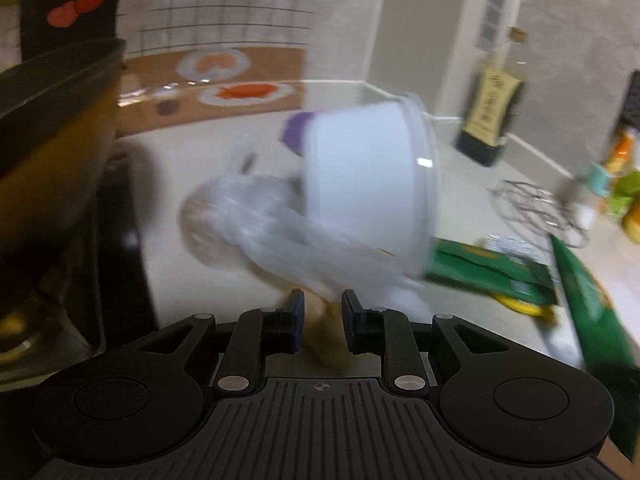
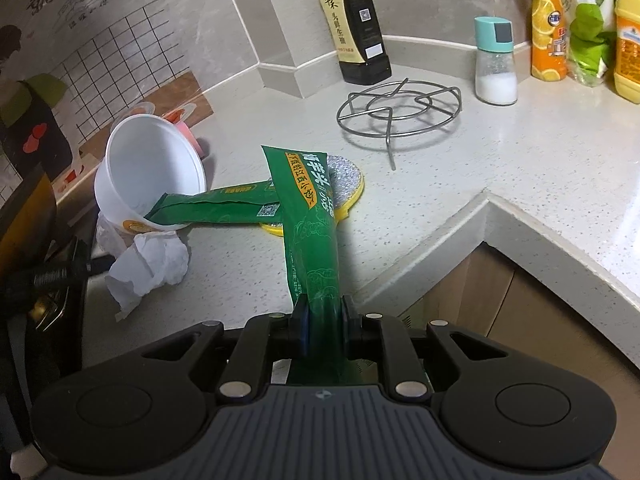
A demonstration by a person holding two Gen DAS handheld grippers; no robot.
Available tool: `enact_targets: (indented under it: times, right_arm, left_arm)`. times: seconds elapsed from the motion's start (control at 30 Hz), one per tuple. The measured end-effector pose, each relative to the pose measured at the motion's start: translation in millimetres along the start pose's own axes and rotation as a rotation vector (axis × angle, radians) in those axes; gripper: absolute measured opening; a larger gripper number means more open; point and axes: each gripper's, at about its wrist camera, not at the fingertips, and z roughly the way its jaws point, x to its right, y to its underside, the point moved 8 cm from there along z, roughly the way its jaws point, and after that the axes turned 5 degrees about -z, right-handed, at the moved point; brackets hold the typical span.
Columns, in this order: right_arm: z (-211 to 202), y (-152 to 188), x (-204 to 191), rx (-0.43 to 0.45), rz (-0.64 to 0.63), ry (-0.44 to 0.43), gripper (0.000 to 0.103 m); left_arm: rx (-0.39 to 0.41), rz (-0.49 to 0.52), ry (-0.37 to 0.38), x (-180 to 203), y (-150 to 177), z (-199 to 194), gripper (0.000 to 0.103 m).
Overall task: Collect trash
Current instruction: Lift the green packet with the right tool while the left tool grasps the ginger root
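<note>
In the right wrist view my right gripper is shut on the near end of a long green wrapper, which reaches out over the white counter. A second green wrapper pokes into a white cup lying on its side, with crumpled white paper in front of it. The left wrist view is blurred. There my left gripper holds the tan end of a crumpled clear plastic wrapper between its pads, just before the tipped white cup. The green wrappers lie to the right.
A dark sauce bottle, a wire trivet, a salt shaker and orange bottles stand at the back. A yellow scouring pad lies under the wrappers. A dark pan crowds the left. The counter edge drops off at the right.
</note>
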Motion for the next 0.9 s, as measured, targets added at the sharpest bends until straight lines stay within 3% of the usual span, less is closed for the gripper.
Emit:
enact_targets:
  times: [0.1,0.3,0.37,0.67,0.9]
  right_arm:
    - [2.7,-0.3,-5.8,-0.005,-0.019,-0.005,0.015]
    - [7.2,-2.5,-22.3,-0.005,-0.065,-0.018,0.015]
    - [9.7,-4.8,-29.0,-0.003,-0.082,-0.021,0.015]
    - [29.1,-15.1,-50.8,-0.017,-0.131,-0.039,0.021]
    - [47.0,-22.8,-70.3,-0.017,-0.238,-0.026,0.038]
  left_arm:
    - [-0.016,0.002,-0.025,-2.6,-4.0,12.5,0.035]
    - [-0.070,0.070,0.004,13.1,3.1,27.2,0.042]
    - [-0.092,0.047,0.019,10.7,5.9,34.2,0.046]
    - [-0.124,0.021,0.133,3.5,20.9,20.0,0.041]
    - [-0.170,0.007,0.151,-2.4,46.9,-10.1,0.041]
